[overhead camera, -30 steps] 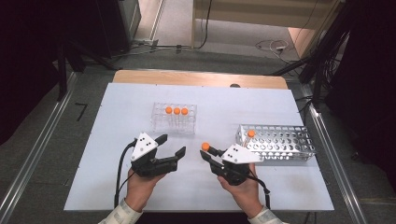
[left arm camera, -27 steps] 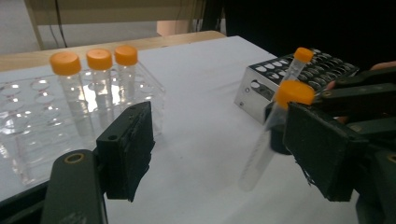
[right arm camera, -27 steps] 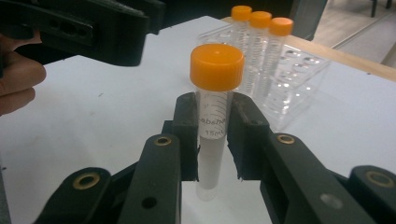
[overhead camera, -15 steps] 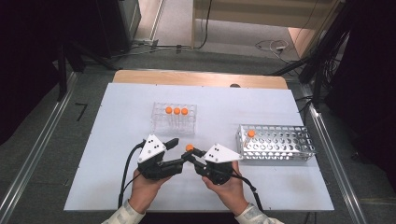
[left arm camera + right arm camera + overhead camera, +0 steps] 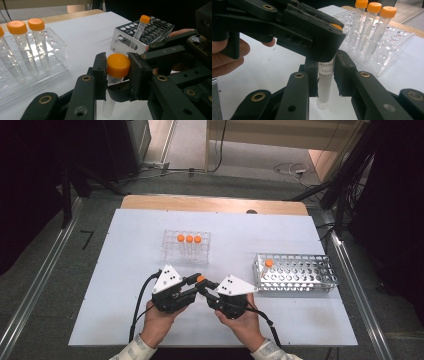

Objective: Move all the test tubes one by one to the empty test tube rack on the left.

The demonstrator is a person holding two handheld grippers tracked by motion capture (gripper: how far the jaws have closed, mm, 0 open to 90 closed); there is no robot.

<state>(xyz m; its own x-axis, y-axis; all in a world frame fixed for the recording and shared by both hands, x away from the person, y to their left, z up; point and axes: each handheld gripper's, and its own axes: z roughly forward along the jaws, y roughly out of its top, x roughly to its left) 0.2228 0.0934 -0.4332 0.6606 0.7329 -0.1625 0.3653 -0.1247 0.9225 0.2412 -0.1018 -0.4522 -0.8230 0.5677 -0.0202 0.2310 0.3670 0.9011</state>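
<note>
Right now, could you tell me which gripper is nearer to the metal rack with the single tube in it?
The right one. The right gripper sits just left of the metal rack, gripping the body of a tube; the left gripper is farther left, clamped on that tube's orange cap.

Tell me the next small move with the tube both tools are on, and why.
Probably twist the orange cap off with the left tool. Its jaws have just closed on the cap, while the right tool clamps the tube body below, holding it upright above the table.
</note>
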